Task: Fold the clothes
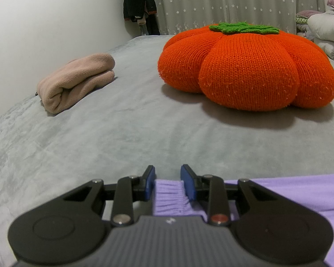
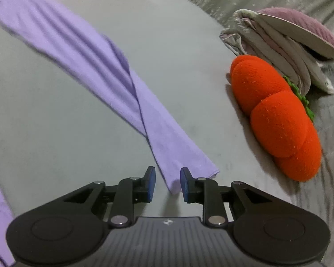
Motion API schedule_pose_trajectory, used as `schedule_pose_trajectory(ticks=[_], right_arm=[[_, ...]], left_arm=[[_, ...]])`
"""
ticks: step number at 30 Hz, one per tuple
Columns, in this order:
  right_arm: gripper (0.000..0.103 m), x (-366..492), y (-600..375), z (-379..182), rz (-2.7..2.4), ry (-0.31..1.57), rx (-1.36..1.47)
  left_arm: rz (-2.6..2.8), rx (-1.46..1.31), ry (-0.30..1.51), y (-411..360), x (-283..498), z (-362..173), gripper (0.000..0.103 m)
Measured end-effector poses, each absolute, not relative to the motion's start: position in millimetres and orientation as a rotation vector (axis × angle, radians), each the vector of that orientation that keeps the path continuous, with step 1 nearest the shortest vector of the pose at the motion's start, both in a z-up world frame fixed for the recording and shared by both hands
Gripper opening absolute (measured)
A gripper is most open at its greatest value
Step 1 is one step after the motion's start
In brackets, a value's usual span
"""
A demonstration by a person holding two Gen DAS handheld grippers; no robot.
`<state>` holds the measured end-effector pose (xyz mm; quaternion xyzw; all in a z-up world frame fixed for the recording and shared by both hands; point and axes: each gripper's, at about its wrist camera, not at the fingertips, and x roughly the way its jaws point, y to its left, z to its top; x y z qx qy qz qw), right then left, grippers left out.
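Lilac trousers [image 2: 113,71]; two orange pumpkin cushions [image 1: 247,66]

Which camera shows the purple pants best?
The right wrist view: the purple pants stretch across the gray bed, legs visible down to the hem. The left wrist view shows only the gathered waistband between that gripper's fingers.

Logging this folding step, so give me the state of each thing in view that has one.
Left gripper: open, astride the waistband.
Right gripper: open, around the leg end.
Purple pants: stretched out flat, unfolded.
Pink garment: folded.
Quilts: folded, stacked.
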<state>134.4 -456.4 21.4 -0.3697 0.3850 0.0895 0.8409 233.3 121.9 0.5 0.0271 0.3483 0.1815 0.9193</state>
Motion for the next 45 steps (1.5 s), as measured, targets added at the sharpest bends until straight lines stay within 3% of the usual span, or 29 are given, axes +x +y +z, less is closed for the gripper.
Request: schedule_pose_trajectory(ticks=[1,3,13,25,31,32,36,45], right_arm=[[0.022,136,-455,18,0.182,0.816,-0.798],[0.0,142,-455,13,0.15,0.827,-0.826],[0.0,166,-470,55,-0.03,0.682,-0.727],[0.0,270,-465,48,-0.256,0.726,-0.76],[0.0,276,-466,41,-0.184,0.787,-0.669],[0.001,275,-470,41,-0.179,0.789,-0.638],[0.022,271,-497,49,-0.147,0.816,-0.447],[0.031,267,-508,49,-0.028,0.808,-0.259]], left_arm=[[0.373,0.056,0.716,122,233,0,0.027],[0.373,0.056,0.716,122,234,1,0.027],[0.361,0.007,0.731,128,234,9,0.025],[0.4,0.026,0.699,125,234,9,0.023],[0.379,0.027,0.709,125,235,8,0.023],[0.377,0.026,0.712,125,235,8,0.023],[0.375,0.018,0.716,125,235,7,0.024],[0.373,0.012,0.719,126,235,8,0.024]])
